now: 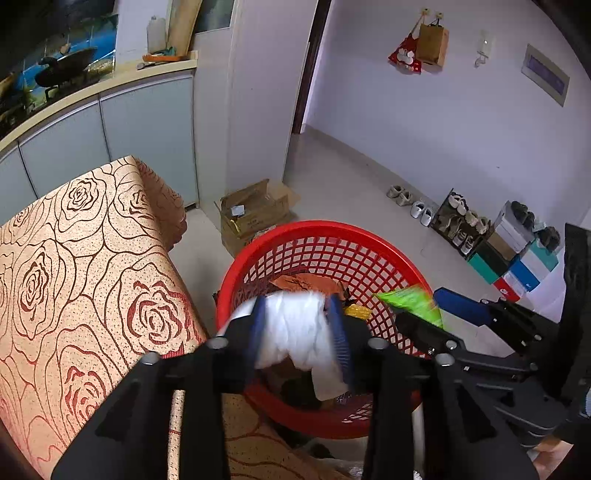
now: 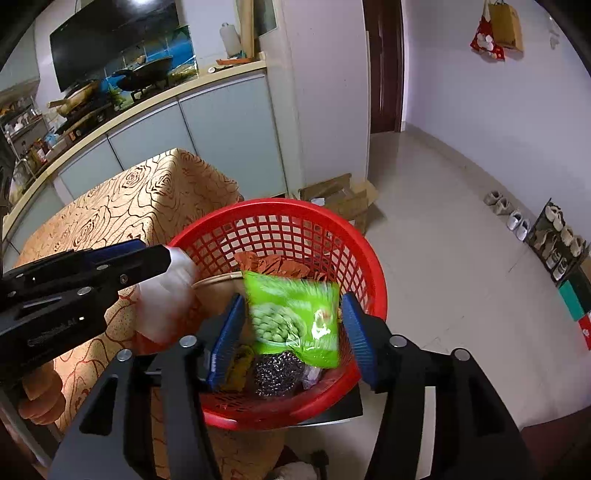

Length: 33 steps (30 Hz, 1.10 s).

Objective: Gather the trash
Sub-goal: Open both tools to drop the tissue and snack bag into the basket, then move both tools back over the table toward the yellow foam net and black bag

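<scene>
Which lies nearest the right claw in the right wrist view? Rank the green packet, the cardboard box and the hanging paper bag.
1. Green packet, between the right claw pads, over the red basket.
2. Cardboard box, on the floor behind the basket.
3. Hanging paper bag, top right on the wall.

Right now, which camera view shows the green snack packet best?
The right wrist view: the green snack packet faces the camera almost whole, between the open jaws above the red basket. The left wrist view shows only a blurred green corner beside the right gripper.
</scene>
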Each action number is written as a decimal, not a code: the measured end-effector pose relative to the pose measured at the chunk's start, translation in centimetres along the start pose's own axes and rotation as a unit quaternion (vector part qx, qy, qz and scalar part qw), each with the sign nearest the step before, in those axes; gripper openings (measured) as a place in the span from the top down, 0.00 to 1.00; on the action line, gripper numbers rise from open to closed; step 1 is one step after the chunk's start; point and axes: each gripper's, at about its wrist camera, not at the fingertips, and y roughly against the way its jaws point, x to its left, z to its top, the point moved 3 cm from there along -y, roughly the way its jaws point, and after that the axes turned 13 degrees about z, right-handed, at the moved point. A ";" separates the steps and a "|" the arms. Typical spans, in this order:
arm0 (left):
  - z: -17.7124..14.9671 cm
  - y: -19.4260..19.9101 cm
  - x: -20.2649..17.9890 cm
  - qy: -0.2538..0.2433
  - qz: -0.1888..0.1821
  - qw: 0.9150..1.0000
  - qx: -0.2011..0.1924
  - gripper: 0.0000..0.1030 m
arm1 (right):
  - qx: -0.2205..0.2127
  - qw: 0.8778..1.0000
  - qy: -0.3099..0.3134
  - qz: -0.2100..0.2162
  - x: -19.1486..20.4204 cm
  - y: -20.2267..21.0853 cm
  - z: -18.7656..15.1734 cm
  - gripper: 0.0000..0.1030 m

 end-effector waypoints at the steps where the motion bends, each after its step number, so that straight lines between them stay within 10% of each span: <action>1: 0.1 0.1 0.1 0.001 0.001 1.000 -0.002 0.55 | 0.000 1.000 -0.001 0.002 0.0 0.0 0.0 0.46; 33: -3.2 18.9 10.2 0.048 0.094 0.986 -0.130 0.30 | -0.097 0.992 0.047 0.059 10.5 9.7 -1.0 0.46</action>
